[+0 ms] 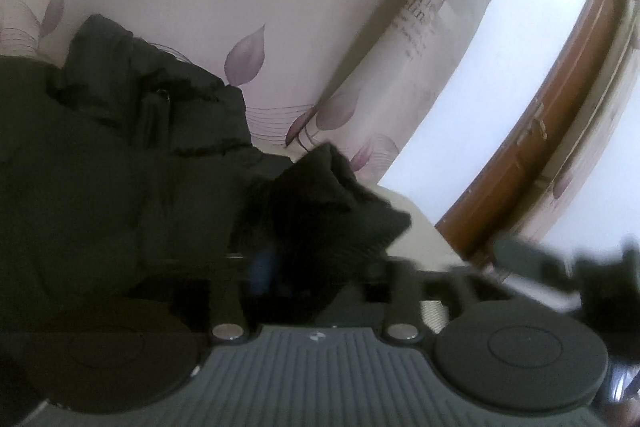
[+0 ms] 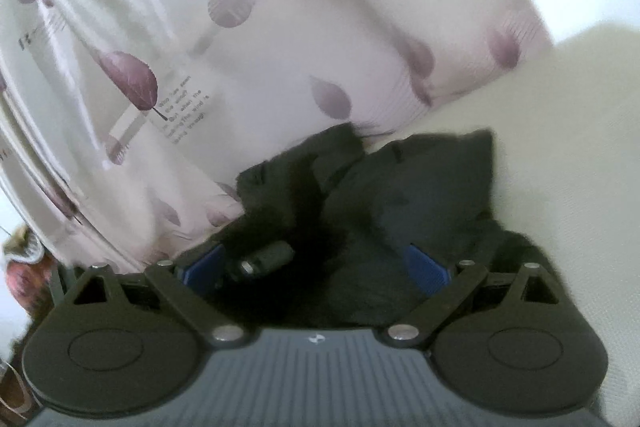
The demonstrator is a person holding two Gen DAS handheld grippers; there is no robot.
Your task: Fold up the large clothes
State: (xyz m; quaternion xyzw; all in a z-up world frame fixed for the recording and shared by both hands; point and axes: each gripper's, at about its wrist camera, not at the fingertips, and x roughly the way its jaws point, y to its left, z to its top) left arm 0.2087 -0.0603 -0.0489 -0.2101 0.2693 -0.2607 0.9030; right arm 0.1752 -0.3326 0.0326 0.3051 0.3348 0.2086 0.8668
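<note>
A big black padded jacket (image 1: 100,155) lies on the left of the left wrist view, and its ribbed knit cuff (image 1: 320,203) sticks up in the middle. My left gripper (image 1: 328,265) has its jaws apart, with the cuff lying loosely between them. In the right wrist view, black jacket cloth (image 2: 420,195) with a furry trim (image 2: 296,195) and a small dark toggle (image 2: 264,259) fills the gap of my right gripper (image 2: 316,263). Its blue pads (image 2: 428,267) stand wide apart and open.
The jacket rests on a cream bed sheet (image 2: 560,147). A pale quilt printed with purple leaves (image 1: 240,7) (image 2: 260,47) lies bunched behind it. A brown wooden panel with a metal handle (image 1: 560,127) stands at the right. A blurred dark shape (image 1: 536,259) shows at the right edge.
</note>
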